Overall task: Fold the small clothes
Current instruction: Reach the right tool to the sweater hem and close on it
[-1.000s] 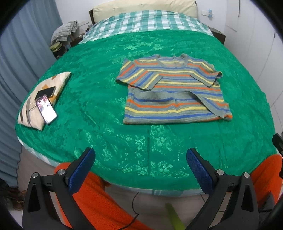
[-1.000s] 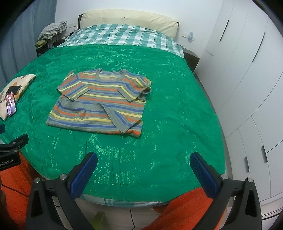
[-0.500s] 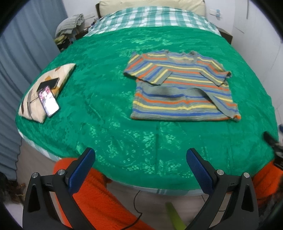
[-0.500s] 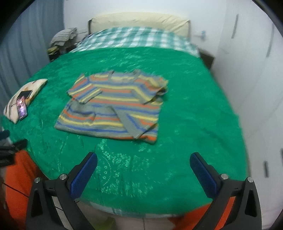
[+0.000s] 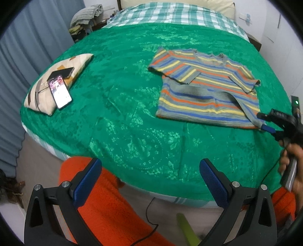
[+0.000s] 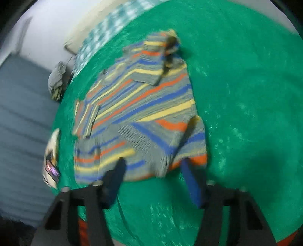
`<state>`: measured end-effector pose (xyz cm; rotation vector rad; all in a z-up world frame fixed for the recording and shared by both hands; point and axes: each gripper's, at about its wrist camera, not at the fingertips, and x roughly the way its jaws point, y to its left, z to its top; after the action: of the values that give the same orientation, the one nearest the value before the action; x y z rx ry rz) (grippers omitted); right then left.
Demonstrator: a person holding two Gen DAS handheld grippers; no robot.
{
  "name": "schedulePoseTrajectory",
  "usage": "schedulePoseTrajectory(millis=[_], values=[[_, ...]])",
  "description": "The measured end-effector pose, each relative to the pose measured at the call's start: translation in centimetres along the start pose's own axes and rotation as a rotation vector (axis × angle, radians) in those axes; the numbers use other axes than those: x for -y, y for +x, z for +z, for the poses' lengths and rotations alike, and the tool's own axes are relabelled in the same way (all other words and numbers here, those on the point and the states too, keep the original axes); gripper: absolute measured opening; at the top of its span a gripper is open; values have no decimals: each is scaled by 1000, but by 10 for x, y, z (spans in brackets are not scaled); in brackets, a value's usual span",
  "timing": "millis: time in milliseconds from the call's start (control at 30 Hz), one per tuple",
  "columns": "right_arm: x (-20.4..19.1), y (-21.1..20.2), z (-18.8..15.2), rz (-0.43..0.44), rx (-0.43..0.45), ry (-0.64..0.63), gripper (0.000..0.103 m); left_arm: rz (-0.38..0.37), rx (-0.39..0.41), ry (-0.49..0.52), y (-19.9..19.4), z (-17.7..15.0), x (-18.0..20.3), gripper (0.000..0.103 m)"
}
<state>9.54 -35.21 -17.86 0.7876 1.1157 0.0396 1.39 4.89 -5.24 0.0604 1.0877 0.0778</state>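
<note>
A small striped sweater (image 5: 206, 90) in grey, blue, orange and yellow lies flat on the green bedspread (image 5: 123, 113), both sleeves folded over its front. My left gripper (image 5: 149, 176) is open and empty, held back over the near edge of the bed. My right gripper (image 6: 151, 170) is open, its jaws narrower than before, with its fingertips at the near hem of the sweater (image 6: 140, 117); the right wrist view is blurred. In the left wrist view the right gripper (image 5: 263, 121) sits at the sweater's near right corner.
A patterned cushion (image 5: 45, 89) with two phones (image 5: 59, 90) on it lies at the bed's left edge. A checked sheet (image 5: 170, 15) and pillow are at the head. Grey curtains (image 5: 24, 47) hang at left. Orange fabric (image 5: 106, 204) and a cable are below the bed edge.
My right gripper has swung in fast to the sweater's near right corner and tilted, with its jaws closing partway. My left gripper has drifted left and slightly closer to the bed.
</note>
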Motion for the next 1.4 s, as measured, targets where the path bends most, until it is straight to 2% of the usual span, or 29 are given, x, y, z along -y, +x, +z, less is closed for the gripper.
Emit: schedulePoseTrajectory(millis=[33, 67, 133, 267, 400, 433, 533, 567, 700, 867, 1000, 1100, 1200, 1233, 1267, 1300, 1333, 1400], values=[[3, 3, 4, 7, -4, 23, 50, 1, 2, 2, 0, 0, 0, 103], [5, 7, 7, 18, -10, 33, 33, 0, 5, 3, 0, 0, 1, 103], [5, 12, 12, 4, -29, 25, 6, -2, 2, 4, 3, -1, 1, 103], [-6, -18, 2, 62, -33, -66, 6, 5, -12, -4, 9, -3, -8, 103], [-16, -72, -45, 143, -124, -228, 6, 24, -27, -39, 22, -4, -25, 103], [-13, -82, -57, 134, -146, -256, 6, 24, -33, -46, 26, -5, -28, 103], [9, -90, -89, 22, -199, -310, 6, 6, -44, -56, 43, -5, -31, 103], [19, -83, -98, -28, -207, -321, 6, -13, -45, -55, 50, -4, -31, 103], [43, -68, -102, -126, -187, -298, 6, -124, -78, -84, 80, 10, -36, 103], [40, -57, -96, -149, -159, -293, 6, -322, -144, -189, 116, 45, -50, 102], [36, -56, -100, -160, -143, -323, 6, -480, -210, -236, 141, 84, -35, 102], [39, -53, -102, -160, -131, -326, 6, -522, -240, -230, 151, 107, -13, 102], [43, -57, -101, -151, -119, -309, 6, -472, -246, -211, 162, 118, 1, 99], [44, -58, -102, -148, -118, -306, 6, -454, -250, -207, 167, 120, 3, 90], [45, -59, -101, -146, -118, -301, 6, -441, -257, -206, 173, 121, 5, 63], [46, -59, -101, -145, -119, -298, 6, -440, -282, -207, 181, 120, 9, 43], [47, -60, -101, -144, -120, -295, 6, -444, -305, -208, 188, 118, 9, 7], [47, -60, -100, -138, -122, -293, 6, -457, -332, -232, 196, 110, 7, 7]])
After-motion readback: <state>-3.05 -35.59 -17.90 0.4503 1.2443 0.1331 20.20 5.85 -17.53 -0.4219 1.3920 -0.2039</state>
